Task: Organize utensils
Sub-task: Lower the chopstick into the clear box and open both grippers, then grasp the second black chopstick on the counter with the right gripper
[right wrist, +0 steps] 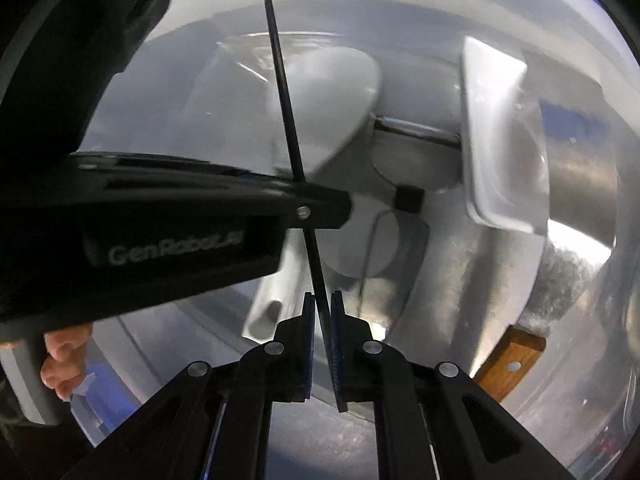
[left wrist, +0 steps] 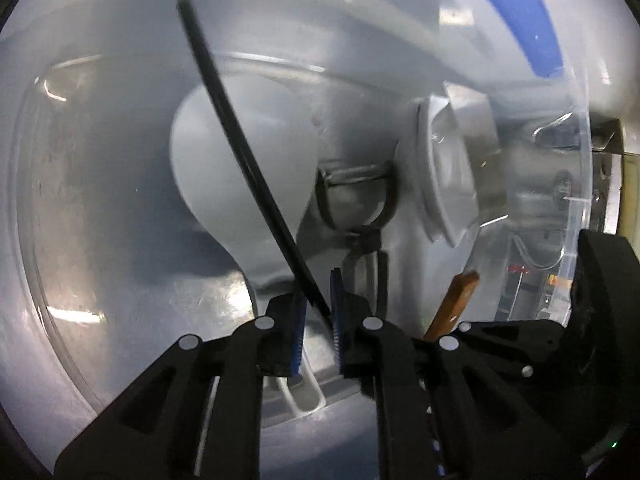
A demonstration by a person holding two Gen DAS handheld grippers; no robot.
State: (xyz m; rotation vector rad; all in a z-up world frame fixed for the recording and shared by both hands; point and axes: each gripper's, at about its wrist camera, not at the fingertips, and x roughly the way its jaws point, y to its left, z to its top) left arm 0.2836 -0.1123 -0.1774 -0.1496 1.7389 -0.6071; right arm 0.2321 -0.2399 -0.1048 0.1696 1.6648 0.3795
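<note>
Both grippers point steeply down into a clear plastic container (left wrist: 576,184) that holds white and metal kitchen utensils. In the left wrist view, the left gripper (left wrist: 318,312) has its jaws nearly together, and a thin black stick (left wrist: 236,132) rises between the blue pads and leans away up and to the left; the pad to its left appears to stand slightly off it, so whether the stick is firmly pinched cannot be told. Beyond the jaws lies a white spoon-shaped utensil (left wrist: 208,152), and just ahead and to the right lies a peeler with a metal blade (left wrist: 352,188), beside a white flat utensil (left wrist: 444,176). A wooden handle (left wrist: 456,300) stands to the right of the jaws, near them. In the right wrist view, the right gripper (right wrist: 320,320) also has its jaws close together with a second thin black stick (right wrist: 286,100) between the pads, running straight up and away; contact on both sides cannot be confirmed. The black body of the left gripper (right wrist: 200,208) crosses in from the left, just ahead of the jaws, with a hand (right wrist: 64,364) below it. The wooden handle (right wrist: 508,360) lies to the right of the jaws.
</note>
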